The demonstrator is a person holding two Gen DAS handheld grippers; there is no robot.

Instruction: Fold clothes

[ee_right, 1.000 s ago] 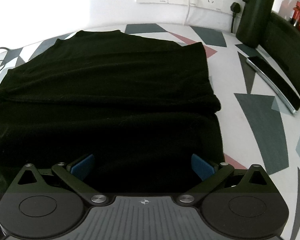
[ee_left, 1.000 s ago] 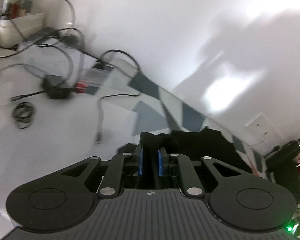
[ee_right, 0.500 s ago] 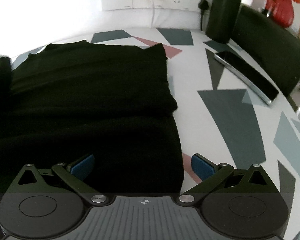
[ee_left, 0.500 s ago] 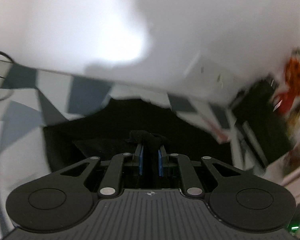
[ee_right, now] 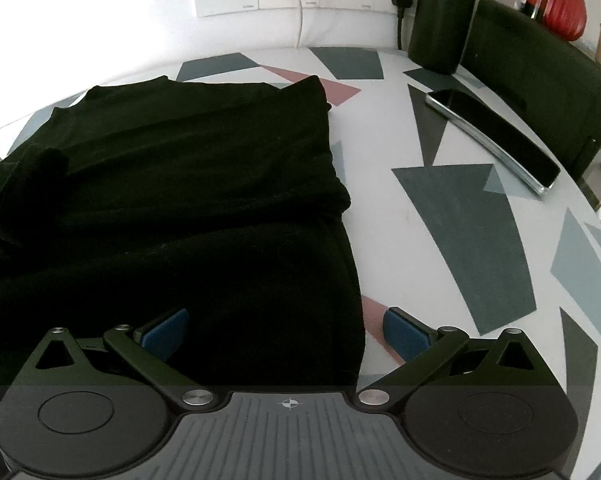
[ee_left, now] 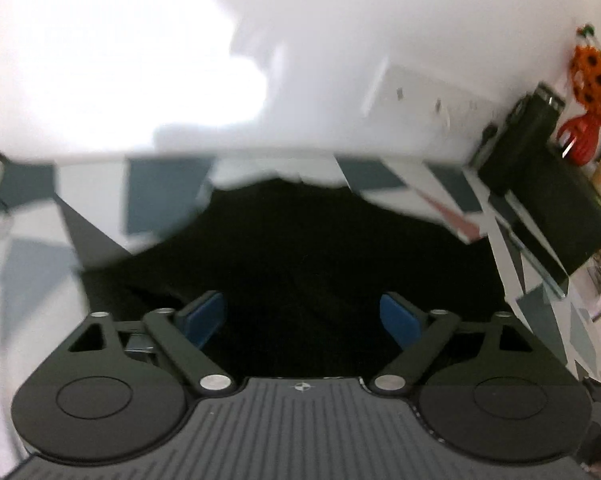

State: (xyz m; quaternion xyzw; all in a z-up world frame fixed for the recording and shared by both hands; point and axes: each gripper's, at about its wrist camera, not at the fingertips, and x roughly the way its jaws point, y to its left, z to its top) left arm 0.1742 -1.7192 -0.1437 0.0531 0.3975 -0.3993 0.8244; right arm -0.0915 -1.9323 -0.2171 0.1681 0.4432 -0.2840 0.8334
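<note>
The left gripper (ee_left: 302, 314) has let go of the black garment (ee_right: 172, 184) (clenched a moment ago), jaws now spread. The right gripper (ee_right: 286, 334) stays released over the garment's right edge on the table (ee_right: 440, 240).

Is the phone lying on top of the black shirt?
No, the phone lies on the bare patterned table, apart from the black shirt, off to its right.

White wall (ee_right: 100, 8), patterned table (ee_right: 440, 220)

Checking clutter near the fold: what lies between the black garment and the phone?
In the right wrist view, only bare patterned tabletop separates the black garment from the phone.
</note>
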